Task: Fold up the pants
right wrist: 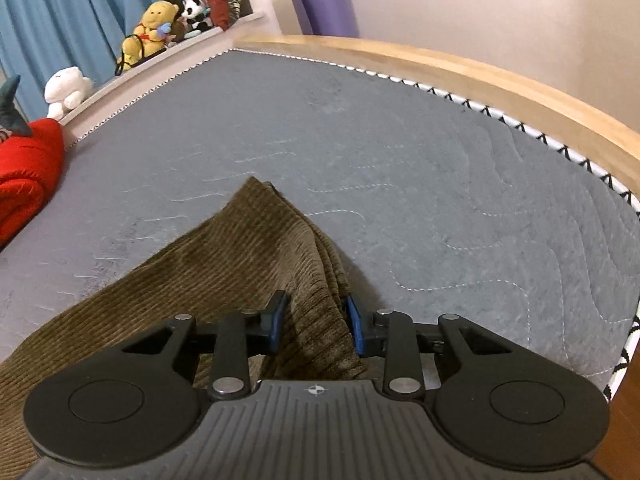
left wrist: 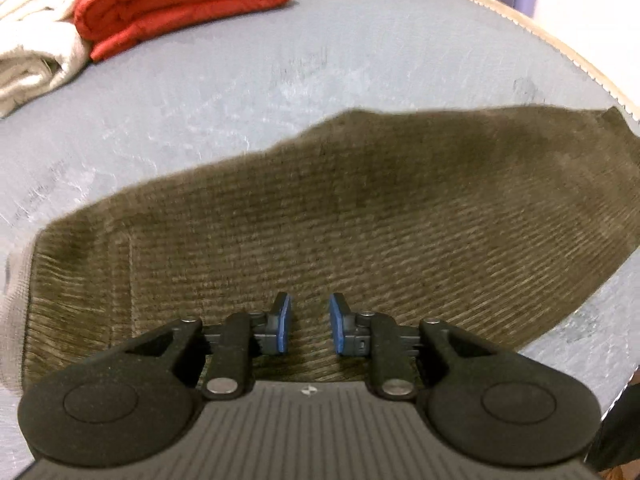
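Note:
Olive-brown corduroy pants (left wrist: pixel 340 208) lie on a grey mattress (left wrist: pixel 240 80), stretching from left to far right in the left wrist view. My left gripper (left wrist: pixel 309 324) hovers over the pants with its blue pads apart and nothing between them. In the right wrist view my right gripper (right wrist: pixel 316 326) has a bunched fold of the pants (right wrist: pixel 256 248) between its blue pads (right wrist: pixel 355 330), the jaws fairly wide around the thick cloth. The fold rises to a peak ahead of the fingers. The rest of the pants trails off to the lower left.
A folded red blanket (left wrist: pixel 180 4) and folded cream cloth (left wrist: pixel 36 52) lie at the mattress's far left. A wooden bed frame (right wrist: pixel 480 76) edges the mattress (right wrist: pixel 440 168). Stuffed toys (right wrist: pixel 150 28) sit on a ledge, and a purple rolled mat (right wrist: pixel 324 4) stands by the wall.

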`<action>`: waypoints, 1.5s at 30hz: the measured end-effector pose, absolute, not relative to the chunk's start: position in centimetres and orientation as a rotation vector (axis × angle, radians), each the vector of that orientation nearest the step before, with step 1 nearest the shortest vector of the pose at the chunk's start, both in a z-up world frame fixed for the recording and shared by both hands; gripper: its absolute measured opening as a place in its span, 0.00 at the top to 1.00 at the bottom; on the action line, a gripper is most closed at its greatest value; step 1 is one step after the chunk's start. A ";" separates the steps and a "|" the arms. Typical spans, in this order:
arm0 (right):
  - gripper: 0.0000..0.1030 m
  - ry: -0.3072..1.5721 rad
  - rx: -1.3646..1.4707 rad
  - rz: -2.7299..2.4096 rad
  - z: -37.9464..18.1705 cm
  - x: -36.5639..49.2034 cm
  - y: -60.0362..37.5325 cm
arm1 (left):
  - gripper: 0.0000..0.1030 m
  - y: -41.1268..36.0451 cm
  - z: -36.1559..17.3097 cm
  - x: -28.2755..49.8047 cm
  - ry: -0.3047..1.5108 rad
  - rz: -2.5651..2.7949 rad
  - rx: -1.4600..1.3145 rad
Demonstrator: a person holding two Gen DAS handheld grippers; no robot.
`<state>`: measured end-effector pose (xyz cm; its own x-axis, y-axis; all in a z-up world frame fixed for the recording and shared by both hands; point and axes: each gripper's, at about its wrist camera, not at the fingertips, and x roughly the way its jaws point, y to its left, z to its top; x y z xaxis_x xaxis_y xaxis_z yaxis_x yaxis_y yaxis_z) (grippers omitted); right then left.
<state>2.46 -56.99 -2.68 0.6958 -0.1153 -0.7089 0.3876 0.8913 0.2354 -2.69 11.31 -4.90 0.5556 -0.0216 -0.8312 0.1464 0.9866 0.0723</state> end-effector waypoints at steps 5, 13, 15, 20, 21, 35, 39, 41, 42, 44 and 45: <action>0.69 0.734 0.420 -0.291 -1.8 2.1 -57.2 | 0.77 10.8 0.2 -4.0 0.912 -0.051 0.060; 0.72 0.633 0.415 -0.234 4.2 2.7 -51.0 | 0.49 7.9 9.1 -5.1 0.570 -0.059 -0.046; 0.72 0.601 0.353 -0.177 6.7 2.9 -46.8 | 0.52 8.3 7.5 -4.2 0.563 -0.033 -0.055; 0.73 0.538 0.211 0.083 12.0 2.8 -33.3 | 0.60 12.1 3.5 -0.3 0.773 0.026 -0.221; 0.73 0.519 0.169 0.155 12.6 2.4 -30.2 | 0.60 12.8 3.2 0.3 0.780 0.051 -0.233; 0.54 0.802 0.290 0.709 8.7 5.8 -18.7 | 0.59 17.3 -2.3 4.7 0.972 -0.026 -0.322; 0.53 0.832 0.362 0.391 7.3 9.2 -24.7 | 0.59 15.8 -4.6 5.8 1.032 -0.121 -0.402; 0.49 0.876 0.398 0.236 5.7 9.7 -27.1 | 0.59 14.6 -5.8 6.3 1.058 -0.157 -0.406; 0.46 0.897 0.437 0.169 4.8 10.3 -28.8 | 0.58 13.9 -6.1 6.6 1.068 -0.158 -0.395; 0.37 0.934 0.508 0.077 3.1 10.6 -31.4 | 0.50 13.0 -7.0 7.2 1.085 -0.152 -0.365; 0.36 0.952 0.531 0.040 2.4 10.8 -32.5 | 0.50 12.8 -7.3 7.5 1.091 -0.152 -0.357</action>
<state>10.84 -32.52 2.38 0.5897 0.2613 -0.7642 0.1961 0.8716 0.4494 7.46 12.81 -7.30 0.4583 -0.2941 -0.8387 -0.0534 0.9328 -0.3563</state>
